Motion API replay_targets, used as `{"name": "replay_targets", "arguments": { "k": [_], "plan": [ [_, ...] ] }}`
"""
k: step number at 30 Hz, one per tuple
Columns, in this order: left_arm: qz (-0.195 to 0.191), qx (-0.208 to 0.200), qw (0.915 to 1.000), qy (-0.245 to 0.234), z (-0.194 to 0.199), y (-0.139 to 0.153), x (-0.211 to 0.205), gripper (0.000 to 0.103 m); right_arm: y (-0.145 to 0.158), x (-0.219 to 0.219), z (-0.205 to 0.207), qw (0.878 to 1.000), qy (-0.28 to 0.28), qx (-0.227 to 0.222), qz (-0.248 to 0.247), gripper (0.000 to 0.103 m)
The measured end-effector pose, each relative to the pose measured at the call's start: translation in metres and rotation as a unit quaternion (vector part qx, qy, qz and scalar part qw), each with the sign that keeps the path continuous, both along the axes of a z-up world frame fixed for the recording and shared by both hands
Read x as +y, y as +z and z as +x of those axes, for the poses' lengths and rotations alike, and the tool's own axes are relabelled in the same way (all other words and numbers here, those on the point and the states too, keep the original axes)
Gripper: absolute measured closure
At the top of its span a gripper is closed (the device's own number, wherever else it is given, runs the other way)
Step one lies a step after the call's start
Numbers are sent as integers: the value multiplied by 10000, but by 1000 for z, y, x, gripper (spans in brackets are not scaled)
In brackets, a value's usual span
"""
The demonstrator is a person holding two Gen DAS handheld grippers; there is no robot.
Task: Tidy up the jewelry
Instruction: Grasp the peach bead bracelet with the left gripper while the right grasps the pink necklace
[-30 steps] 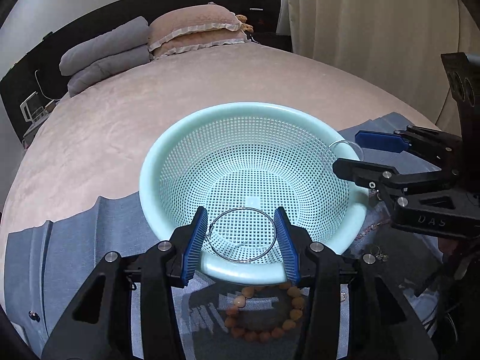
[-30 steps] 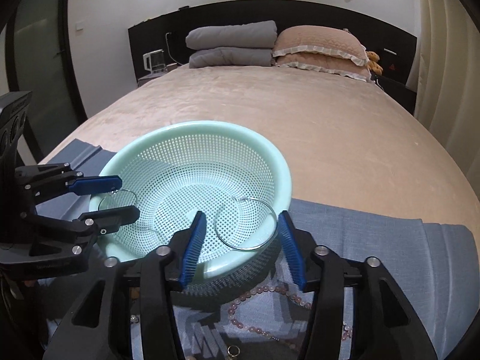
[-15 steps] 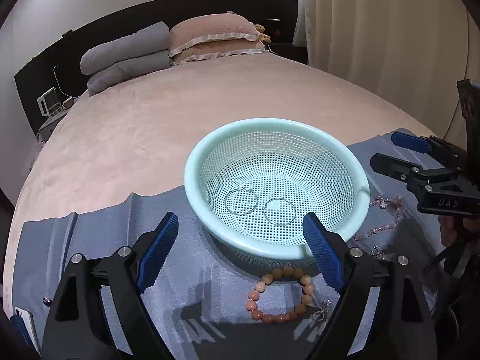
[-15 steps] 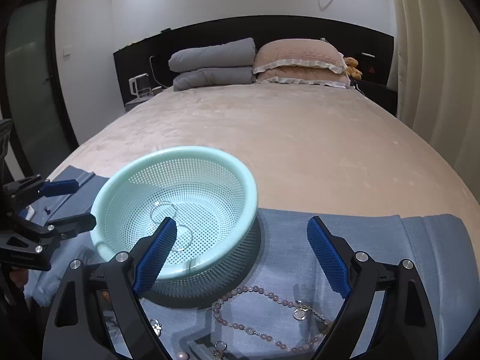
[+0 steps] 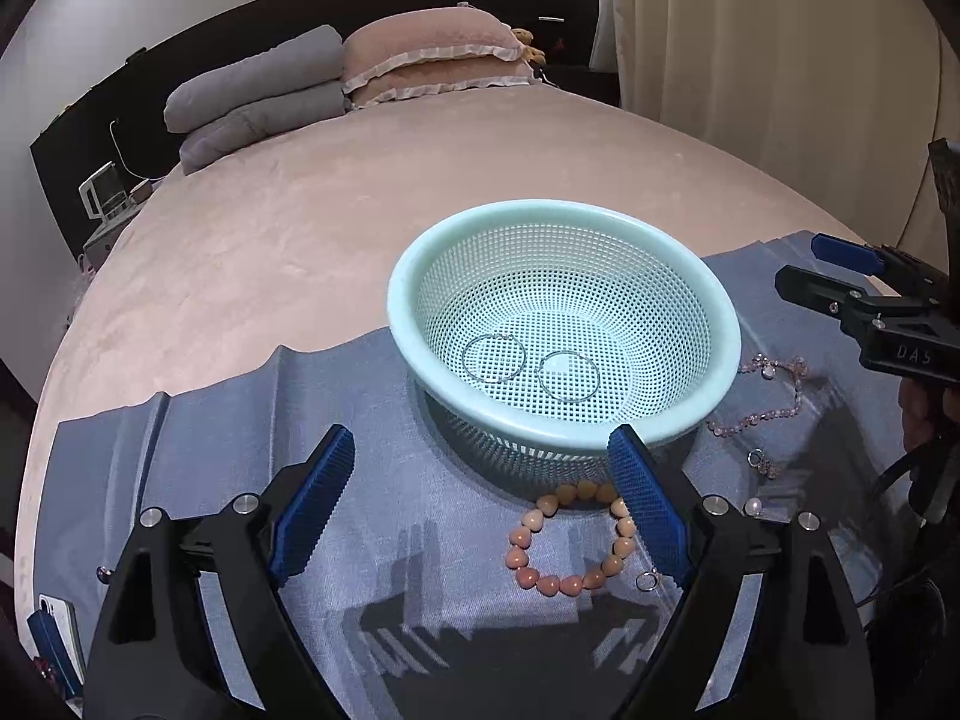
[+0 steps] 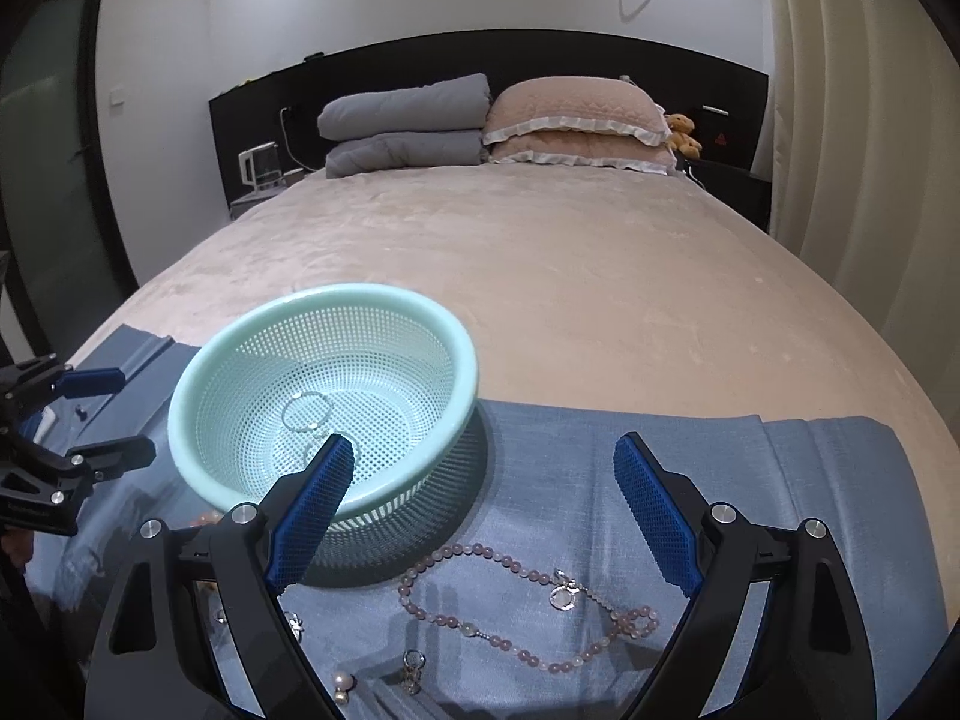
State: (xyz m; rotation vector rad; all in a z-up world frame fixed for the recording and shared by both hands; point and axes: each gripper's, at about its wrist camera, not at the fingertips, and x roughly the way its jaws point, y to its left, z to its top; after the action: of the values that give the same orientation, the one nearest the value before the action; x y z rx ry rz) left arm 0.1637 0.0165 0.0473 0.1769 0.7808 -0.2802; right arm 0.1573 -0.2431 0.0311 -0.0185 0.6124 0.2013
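A mint green perforated basket stands on a blue cloth on the bed and holds two silver hoop earrings. It also shows in the right wrist view, with a hoop inside. My left gripper is open and empty, in front of the basket, above a peach bead bracelet. My right gripper is open and empty, above a pink bead necklace. The right gripper also shows at the right of the left wrist view.
Small earrings and pearls lie on the cloth near the front. A small ring lies by the bracelet. The necklace lies right of the basket. Pillows and folded grey bedding are at the headboard. A phone lies far left.
Both grippers opened and let go of their silver hoops, which now lie in the basket. Both grippers pulled back and up from the basket.
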Motion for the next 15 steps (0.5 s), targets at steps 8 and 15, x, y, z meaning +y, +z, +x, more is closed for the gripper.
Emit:
{"name": "replay_targets", "arguments": {
  "k": [8, 15],
  "plan": [
    [-7, 273, 9996, -49, -6, -21, 3, 18, -14, -19, -7, 9993, -293, 211, -111, 19],
    [-33, 547, 9984, -117, -2, -50, 5, 18, -51, -44, -9, 9952, -718, 627, -215, 19]
  ]
}}
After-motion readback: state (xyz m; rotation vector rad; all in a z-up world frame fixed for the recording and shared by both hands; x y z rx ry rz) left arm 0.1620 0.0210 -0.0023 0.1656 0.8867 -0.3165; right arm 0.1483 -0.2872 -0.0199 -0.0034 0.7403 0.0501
